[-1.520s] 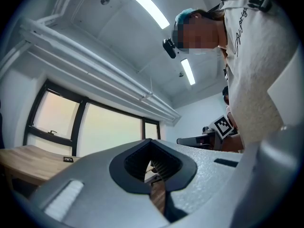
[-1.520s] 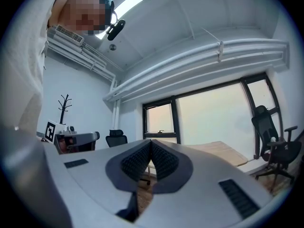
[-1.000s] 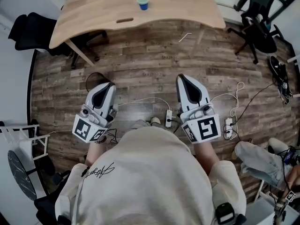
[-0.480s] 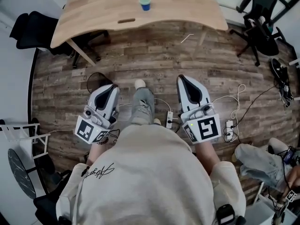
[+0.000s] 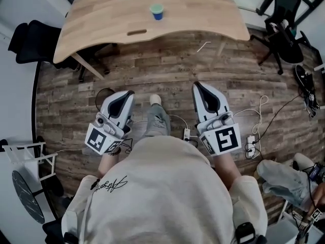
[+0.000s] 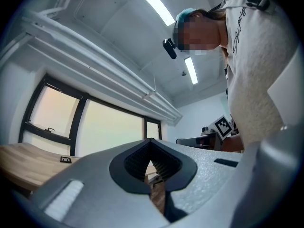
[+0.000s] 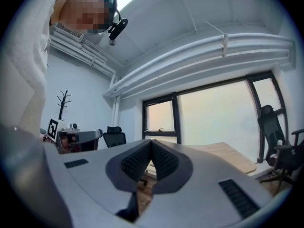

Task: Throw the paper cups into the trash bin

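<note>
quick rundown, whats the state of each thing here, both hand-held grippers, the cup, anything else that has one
left hand-held gripper: shut, empty, over the floor
right hand-held gripper: shut, empty, over the floor
paper cup: upright on the table, untouched
table: standing, with the cup on it
office chair: upright, nobody in it
</note>
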`<state>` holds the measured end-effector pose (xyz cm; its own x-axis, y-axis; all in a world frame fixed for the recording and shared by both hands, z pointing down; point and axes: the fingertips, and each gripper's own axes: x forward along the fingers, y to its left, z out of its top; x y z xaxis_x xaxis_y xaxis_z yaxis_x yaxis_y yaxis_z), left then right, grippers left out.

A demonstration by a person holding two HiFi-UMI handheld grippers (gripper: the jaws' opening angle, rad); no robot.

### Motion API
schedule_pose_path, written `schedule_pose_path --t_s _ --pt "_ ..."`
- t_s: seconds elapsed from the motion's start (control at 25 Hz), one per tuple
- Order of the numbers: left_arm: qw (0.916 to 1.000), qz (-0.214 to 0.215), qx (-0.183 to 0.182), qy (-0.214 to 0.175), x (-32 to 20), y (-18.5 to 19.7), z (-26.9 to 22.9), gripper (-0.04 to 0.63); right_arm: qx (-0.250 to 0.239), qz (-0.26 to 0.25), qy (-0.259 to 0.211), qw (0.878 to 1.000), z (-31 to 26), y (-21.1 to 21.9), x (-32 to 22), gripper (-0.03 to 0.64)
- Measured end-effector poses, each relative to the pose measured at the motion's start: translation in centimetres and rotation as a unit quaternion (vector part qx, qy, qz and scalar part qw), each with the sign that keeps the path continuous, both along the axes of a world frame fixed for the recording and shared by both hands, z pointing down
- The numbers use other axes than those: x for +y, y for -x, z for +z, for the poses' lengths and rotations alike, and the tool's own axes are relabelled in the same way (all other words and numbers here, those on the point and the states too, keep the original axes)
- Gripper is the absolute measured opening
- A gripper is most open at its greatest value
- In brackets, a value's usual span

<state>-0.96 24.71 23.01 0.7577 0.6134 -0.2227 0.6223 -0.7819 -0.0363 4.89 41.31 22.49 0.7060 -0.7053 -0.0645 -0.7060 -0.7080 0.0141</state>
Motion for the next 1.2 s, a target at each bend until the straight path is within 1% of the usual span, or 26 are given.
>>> schedule_pose_path --t_s 0.28,0.68,0.84,1.2 --pt "0.9999 0.013 -0.007 -0.006 -2.2 -5.9 0.7 0.005 -0.005 0.0 0.002 1.0 0.7 -5.7 -3.0 0.011" --pt "0.9997 0.022 -0.009 -0.009 -6.0 -15.5 0.1 0.005 0.0 0.003 0.005 1.0 -0.1 -15.0 -7.4 0.011" --pt "0.9997 0.021 -0.01 -0.007 -7.9 -19.2 0.1 0.005 -0.005 0.004 0.004 1.0 0.0 -18.5 -9.2 0.011" --pt "0.9994 0.029 -0.017 -0.01 -10.7 -26.3 -0.1 0.003 -0.007 0.008 0.008 1.0 -0.2 -25.5 -12.4 0.011"
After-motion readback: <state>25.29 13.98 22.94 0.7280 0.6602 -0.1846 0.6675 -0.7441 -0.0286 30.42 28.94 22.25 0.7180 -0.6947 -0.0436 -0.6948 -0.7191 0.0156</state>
